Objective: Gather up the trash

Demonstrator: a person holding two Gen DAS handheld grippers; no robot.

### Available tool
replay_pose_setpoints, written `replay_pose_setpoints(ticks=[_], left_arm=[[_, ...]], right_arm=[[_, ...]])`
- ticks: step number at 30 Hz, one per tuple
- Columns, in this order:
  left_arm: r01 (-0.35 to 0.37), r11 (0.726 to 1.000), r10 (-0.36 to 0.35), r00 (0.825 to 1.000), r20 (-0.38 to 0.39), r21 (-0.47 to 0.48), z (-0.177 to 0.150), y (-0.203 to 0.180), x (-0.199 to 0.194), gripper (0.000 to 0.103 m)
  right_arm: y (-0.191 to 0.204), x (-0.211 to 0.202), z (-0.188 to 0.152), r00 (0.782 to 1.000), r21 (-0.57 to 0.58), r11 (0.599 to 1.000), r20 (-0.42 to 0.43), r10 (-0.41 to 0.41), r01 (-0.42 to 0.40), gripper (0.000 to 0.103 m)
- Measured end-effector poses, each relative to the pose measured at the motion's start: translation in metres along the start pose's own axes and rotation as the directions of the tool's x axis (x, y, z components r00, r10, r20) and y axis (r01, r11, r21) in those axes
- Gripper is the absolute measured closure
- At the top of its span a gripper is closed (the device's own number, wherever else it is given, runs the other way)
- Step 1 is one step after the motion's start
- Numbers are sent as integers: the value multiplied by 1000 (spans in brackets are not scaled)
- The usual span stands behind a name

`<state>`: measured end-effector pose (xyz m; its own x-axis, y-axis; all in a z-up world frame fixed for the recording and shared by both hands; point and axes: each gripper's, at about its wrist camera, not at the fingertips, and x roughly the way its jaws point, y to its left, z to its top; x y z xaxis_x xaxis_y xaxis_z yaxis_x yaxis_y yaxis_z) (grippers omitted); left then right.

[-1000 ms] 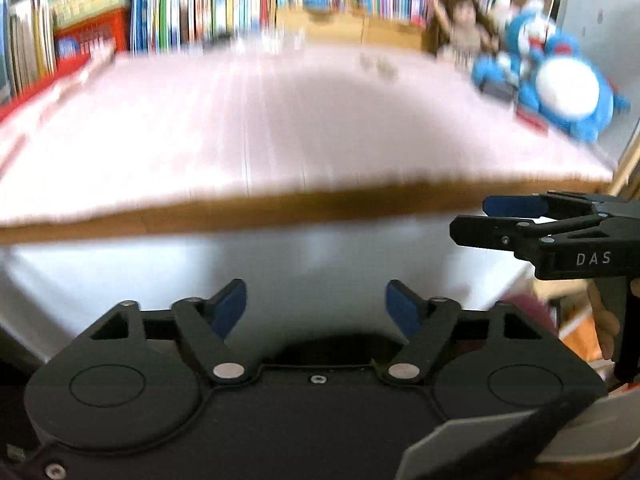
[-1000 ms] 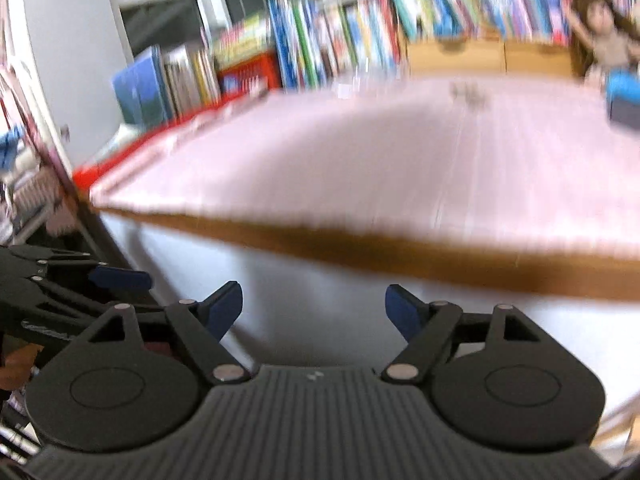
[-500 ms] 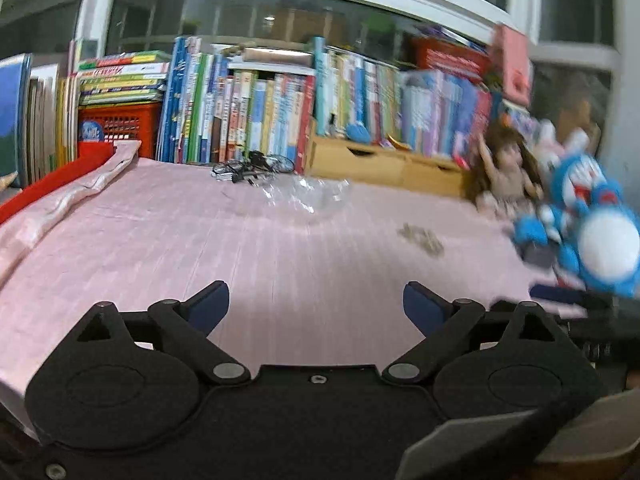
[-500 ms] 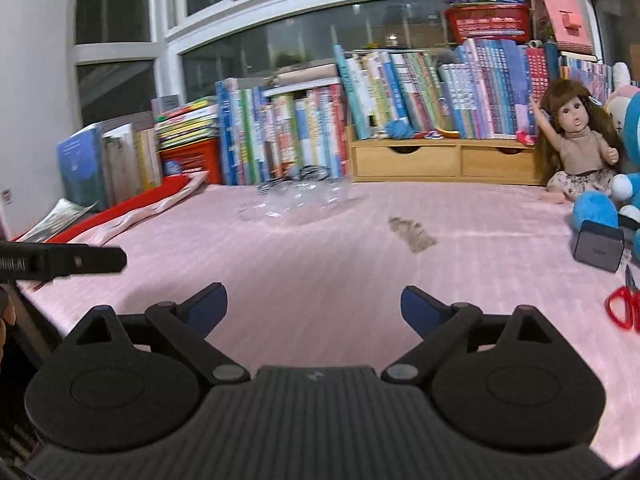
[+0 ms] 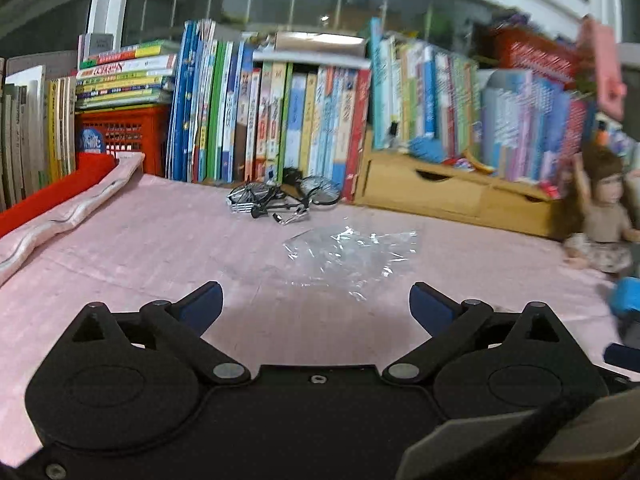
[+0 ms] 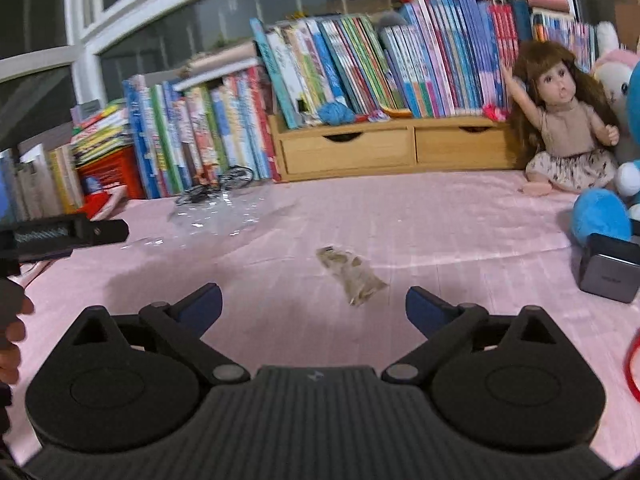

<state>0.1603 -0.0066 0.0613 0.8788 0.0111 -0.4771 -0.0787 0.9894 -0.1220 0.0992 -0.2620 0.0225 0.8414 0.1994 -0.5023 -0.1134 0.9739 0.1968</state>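
Here, line by line:

Left gripper (image 5: 316,304): jaws spread wide and opening further, nothing between them; it hangs over the pink cloth (image 5: 140,248), tilted down.

Right gripper (image 6: 314,304): jaws also wide and opening further, nothing between the blue pads (image 6: 202,304); it too points down at the cloth.

Plastic wrap (image 5: 348,256): clear, crumpled, flat on the cloth just ahead of the left gripper, a little toward its right finger; not touched. In the right view it lies far ahead and off to the left (image 6: 216,216).

Brown wrapper (image 6: 352,272): small, creased, flat on the cloth close ahead of the right gripper, slightly toward its right finger; apart from the pads.

Toy bike (image 5: 280,198): black wire model lying on its side beyond the plastic wrap, at the foot of the books (image 5: 280,120).

Drawers (image 6: 392,146): wooden, two fronts, straight ahead of the right gripper at the far edge of the cloth, books standing on top.

Doll (image 6: 564,120): sits ahead and to the right of the right gripper, one arm raised, leaning against the books.

Blue plush (image 6: 600,216): far right of the right gripper, just beside the doll.

Grey box (image 6: 610,268): dark, on the cloth to the right of the right gripper, in front of the plush.

Red crate (image 5: 120,136): far left ahead of the left gripper, books stacked on it.

Other tool: the left gripper shows as a dark bar at the left edge of the right view (image 6: 60,234), with a hand (image 6: 12,336) below it.
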Motion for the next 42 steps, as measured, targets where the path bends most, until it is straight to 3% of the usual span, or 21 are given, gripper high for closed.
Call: replay_pose_setpoints(ticks=[2, 4, 9, 18, 22, 23, 25, 26, 29, 30, 31, 33, 35, 39, 42], left_arm=[[-30, 1000, 30, 1000, 0, -8, 3, -7, 21, 3], [-32, 999, 33, 997, 71, -16, 4, -13, 33, 3], [-135, 988, 127, 985, 114, 69, 7, -38, 69, 2], [-213, 977, 211, 977, 35, 33, -1, -44, 119, 1], [-191, 982, 191, 981, -32, 4, -4, -36, 130, 2], [-182, 983, 182, 982, -41, -4, -4, -34, 130, 3], [-163, 986, 162, 985, -53, -19, -4, -30, 130, 11], [-161, 987, 160, 986, -52, -18, -5, -29, 128, 13], [-154, 988, 155, 988, -14, 24, -7, -31, 119, 35], [-147, 988, 148, 989, -3, 50, -7, -33, 116, 48], [-124, 989, 125, 992, -1, 79, -8, -36, 113, 71], [-109, 990, 112, 993, -28, 93, -7, -39, 111, 72], [-90, 992, 93, 995, -30, 91, -9, -40, 106, 84], [-62, 995, 66, 997, -45, 81, -12, -39, 93, 85], [-30, 997, 34, 998, -61, 72, -14, -37, 82, 98]], right_arm=[[-2, 14, 4, 1000, 8, 1000, -16, -14, 14, 0], [-1, 25, 7, 999, -5, 1000, -26, -24, 24, 0], [2, 51, 13, 998, -19, 999, -53, -37, 36, 0], [-2, 87, 15, 993, 16, 998, -106, -58, 60, 0], [-3, 96, 12, 989, 20, 998, -136, -58, 62, 3], [-3, 97, 11, 988, 18, 998, -140, -60, 63, 9], [0, 95, 10, 989, -1, 998, -132, -65, 65, 16], [0, 94, 10, 990, -6, 998, -129, -63, 63, 24], [1, 90, 10, 991, -2, 999, -123, -50, 50, 49], [1, 88, 10, 992, 0, 999, -120, -48, 49, 60], [1, 87, 10, 992, 2, 999, -116, -44, 45, 65], [1, 84, 10, 994, 3, 999, -107, -39, 39, 67], [3, 80, 10, 995, -3, 999, -96, -36, 35, 68], [8, 66, 9, 997, -13, 1000, -76, -14, 13, 68], [11, 55, 7, 998, -27, 1000, -63, 2, -4, 68]])
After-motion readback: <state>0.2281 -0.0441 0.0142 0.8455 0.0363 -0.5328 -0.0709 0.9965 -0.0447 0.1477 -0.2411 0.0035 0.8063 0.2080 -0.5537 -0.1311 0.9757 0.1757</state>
